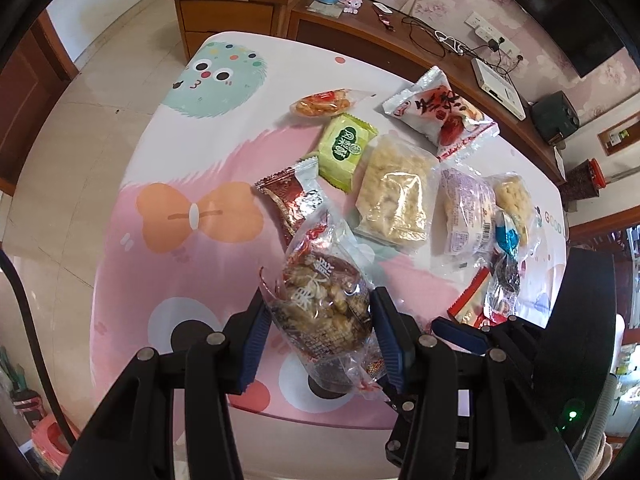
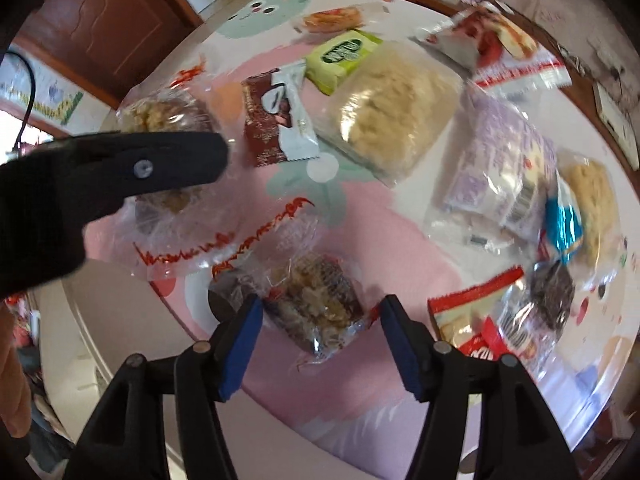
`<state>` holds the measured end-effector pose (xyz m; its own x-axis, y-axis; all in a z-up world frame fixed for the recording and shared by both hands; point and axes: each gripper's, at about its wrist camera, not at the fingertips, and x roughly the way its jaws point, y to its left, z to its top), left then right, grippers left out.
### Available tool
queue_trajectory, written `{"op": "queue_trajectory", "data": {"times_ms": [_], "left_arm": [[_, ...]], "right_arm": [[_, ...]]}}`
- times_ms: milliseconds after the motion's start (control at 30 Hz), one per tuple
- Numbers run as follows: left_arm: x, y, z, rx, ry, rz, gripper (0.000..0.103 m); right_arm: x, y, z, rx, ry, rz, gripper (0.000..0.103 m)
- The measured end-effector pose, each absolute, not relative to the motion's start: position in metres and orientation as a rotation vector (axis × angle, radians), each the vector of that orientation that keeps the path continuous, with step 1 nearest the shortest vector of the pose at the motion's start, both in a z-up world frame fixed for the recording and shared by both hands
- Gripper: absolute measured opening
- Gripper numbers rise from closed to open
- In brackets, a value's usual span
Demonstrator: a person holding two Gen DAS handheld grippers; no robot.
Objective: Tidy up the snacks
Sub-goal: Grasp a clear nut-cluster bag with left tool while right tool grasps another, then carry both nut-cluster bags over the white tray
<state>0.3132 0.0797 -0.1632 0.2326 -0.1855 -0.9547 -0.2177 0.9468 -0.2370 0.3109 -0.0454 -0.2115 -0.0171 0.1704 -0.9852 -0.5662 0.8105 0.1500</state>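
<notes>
My left gripper is shut on a clear packet of nut brittle, held just above the pink cartoon tablecloth. In the right wrist view one black finger of that gripper crosses the same packet at the left. My right gripper points down and stands open around a second nut brittle packet, which lies on the cloth near the front edge. The blue pads are not pressing on it. One right finger shows at the lower right of the left wrist view.
Other snacks lie spread behind: a red-brown packet, a green packet, a large puffed-rice pack, a purple pack, a red date bag and a red-and-white pack. Wooden cabinets stand beyond the table.
</notes>
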Motion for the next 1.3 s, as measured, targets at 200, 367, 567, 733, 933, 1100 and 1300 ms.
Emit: {"op": "queue_trajectory", "data": {"times_ms": [200,367,567,733,933,1100,1300], "left_arm": [[0.316,0.095,-0.172,-0.405,1.355,0.042,0.049],[0.317,0.105,-0.177,-0.422,1.356,0.056,0.049],[0.319,0.106,-0.183,-0.427,1.362,0.056,0.049],[0.32,0.108,-0.185,-0.433,1.358,0.048,0.049],[0.323,0.11,-0.182,-0.445,1.341,0.046,0.049],[0.322,0.114,-0.183,-0.453,1.336,0.052,0.049],[0.321,0.118,-0.189,-0.463,1.342,0.058,0.049]], "right_arm": [[0.32,-0.029,-0.215,-0.288,1.483,0.673,0.062],[0.335,-0.03,-0.212,-0.238,1.468,0.655,0.062],[0.348,-0.042,-0.21,-0.216,1.479,0.637,0.063],[0.351,-0.048,-0.203,-0.213,1.495,0.598,0.063],[0.354,-0.062,-0.187,-0.151,1.491,0.619,0.063],[0.365,-0.075,-0.196,-0.009,1.537,0.624,0.063],[0.382,-0.078,-0.209,0.05,1.588,0.605,0.063]]}}
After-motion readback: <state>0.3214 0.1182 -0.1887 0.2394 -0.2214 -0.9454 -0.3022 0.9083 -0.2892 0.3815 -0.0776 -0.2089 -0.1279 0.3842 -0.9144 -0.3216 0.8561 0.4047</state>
